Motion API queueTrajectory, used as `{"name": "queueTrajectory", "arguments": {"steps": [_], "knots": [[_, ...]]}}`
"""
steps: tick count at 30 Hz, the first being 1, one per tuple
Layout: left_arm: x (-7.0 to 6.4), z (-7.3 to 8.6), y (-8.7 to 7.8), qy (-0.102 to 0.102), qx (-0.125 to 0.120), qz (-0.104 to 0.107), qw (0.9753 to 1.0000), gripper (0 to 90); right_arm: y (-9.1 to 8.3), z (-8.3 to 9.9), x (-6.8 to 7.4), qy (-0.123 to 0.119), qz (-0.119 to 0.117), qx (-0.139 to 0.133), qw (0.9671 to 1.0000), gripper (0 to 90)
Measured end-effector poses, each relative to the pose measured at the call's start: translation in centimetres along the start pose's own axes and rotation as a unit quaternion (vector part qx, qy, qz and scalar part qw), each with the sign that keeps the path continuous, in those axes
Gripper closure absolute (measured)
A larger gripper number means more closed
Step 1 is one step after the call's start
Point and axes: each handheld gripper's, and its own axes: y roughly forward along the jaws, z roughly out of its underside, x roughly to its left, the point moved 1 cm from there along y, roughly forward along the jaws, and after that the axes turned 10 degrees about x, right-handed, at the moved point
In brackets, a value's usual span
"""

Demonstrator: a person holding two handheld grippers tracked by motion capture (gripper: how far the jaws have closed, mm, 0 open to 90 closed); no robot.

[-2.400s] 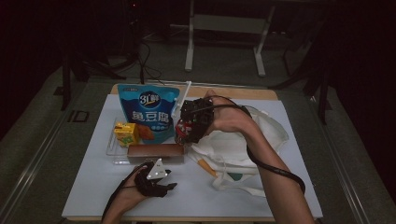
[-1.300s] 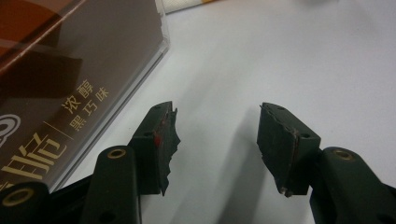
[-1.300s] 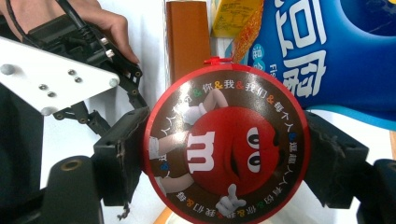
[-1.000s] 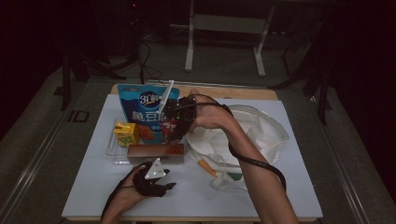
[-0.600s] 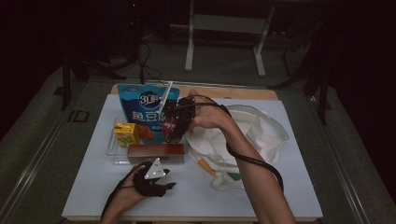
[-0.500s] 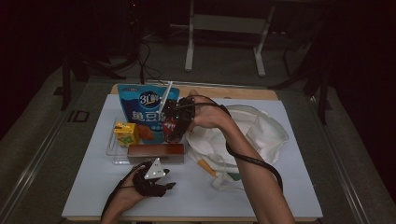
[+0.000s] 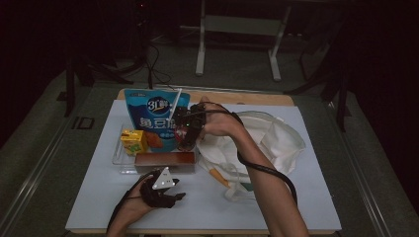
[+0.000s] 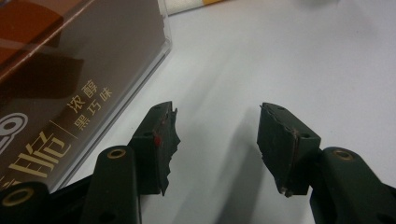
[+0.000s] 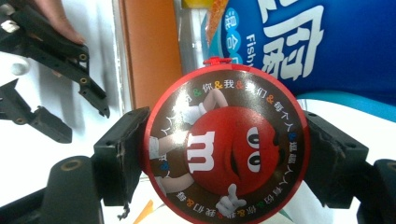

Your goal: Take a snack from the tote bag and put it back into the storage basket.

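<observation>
My right gripper [image 7: 188, 129] hangs over the right end of the clear tray [image 7: 117, 159], shut on a round red M&M's tin [image 9: 226, 149] clamped between both jaws [image 7: 185, 135]. Behind the tin stands a blue snack bag [image 7: 150, 118], which reaches the top right of the right gripper view [image 9: 327, 42]. A brown chocolate box [image 7: 165, 160] lies along the tray's front edge. My left gripper [image 7: 164, 191] rests on the white table just in front of that box, open and holding nothing [image 8: 215, 144]. The brown box [image 8: 60, 79] is at its left.
A small yellow carton [image 7: 133, 140] stands in the tray beside the blue bag. A white cloth bag [image 7: 269, 140] with orange-tipped cords lies to the right, under my right forearm. The white tabletop [image 7: 296, 207] is bare at the front right.
My right gripper has carried the tin leftward from above the cloth bag to the tray's right end. The left gripper has stayed put.
</observation>
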Motion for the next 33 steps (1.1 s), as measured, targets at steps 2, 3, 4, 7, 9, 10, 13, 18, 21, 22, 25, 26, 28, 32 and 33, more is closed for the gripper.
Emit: {"name": "queueTrajectory", "arguments": {"steps": [2, 3, 4, 7, 9, 10, 13, 18, 21, 22, 25, 26, 28, 32, 33], "knots": [[0.0, 0.0, 0.0, 0.001, 0.0, -0.001, 1.0, 46.1, 0.2, 0.0, -0.2, 0.002, 0.001, 0.0, 1.0, 24.1], [0.0, 0.0, 0.0, 0.0, 0.0, -0.001, 1.0, 46.1, 0.2, -0.1, -0.2, 0.004, 0.002, 0.001, 1.0, 24.1], [0.0, 0.0, 0.0, 0.0, 0.0, -0.001, 1.0, 46.0, 0.3, -0.1, -0.2, 0.005, 0.002, 0.003, 1.0, 24.1], [0.0, 0.1, -0.1, 0.001, 0.001, -0.001, 1.0, 46.1, 0.5, -0.2, -0.2, 0.002, 0.005, 0.004, 1.0, 24.1], [0.0, 0.1, -0.1, 0.0, 0.0, 0.0, 1.0, 46.0, 0.8, -0.3, -0.2, 0.0, 0.006, 0.008, 0.9999, 24.1], [0.0, 0.1, -0.1, 0.0, 0.0, 0.0, 1.0, 46.0, 0.8, -0.3, -0.2, 0.0, 0.006, 0.008, 0.9999, 24.1], [0.1, 0.1, -0.1, 0.0, 0.0, 0.0, 1.0, 46.0, 1.1, -0.3, -0.3, 0.001, 0.011, 0.01, 0.9999, 24.1], [0.0, 0.1, 0.0, -0.001, 0.0, 0.001, 1.0, 46.0, 1.5, -0.2, -0.5, 0.003, 0.014, 0.008, 0.9999, 24.1], [0.0, 0.1, 0.0, -0.001, 0.001, 0.001, 1.0, 46.0, 1.7, -0.2, -0.6, 0.004, 0.017, 0.005, 0.9998, 24.2], [0.0, 0.1, 0.0, -0.001, 0.001, 0.001, 1.0, 46.0, 1.7, -0.2, -0.6, 0.006, 0.018, 0.004, 0.9998, 24.1], [0.0, 0.1, 0.0, -0.001, 0.001, 0.001, 1.0, 45.9, 1.8, -0.2, -0.7, 0.011, 0.02, 0.001, 0.9997, 24.1], [0.0, 0.1, 0.0, -0.001, 0.0, 0.001, 1.0, 45.9, 1.9, -0.3, -0.7, 0.01, 0.02, 0.0, 0.9998, 24.1], [0.0, 0.1, 0.0, -0.001, 0.001, 0.001, 1.0, 45.5, 2.0, -0.4, -0.7, 0.013, 0.022, 0.002, 0.9997, 24.1], [0.0, 0.1, 0.0, 0.001, 0.001, 0.002, 1.0, 45.5, 2.1, -0.4, -0.8, 0.019, 0.025, -0.002, 0.9995, 24.1], [0.0, 0.1, 0.0, 0.001, 0.002, 0.002, 1.0, 45.5, 2.2, -0.4, -0.8, 0.02, 0.021, -0.001, 0.9996, 24.1]]}}
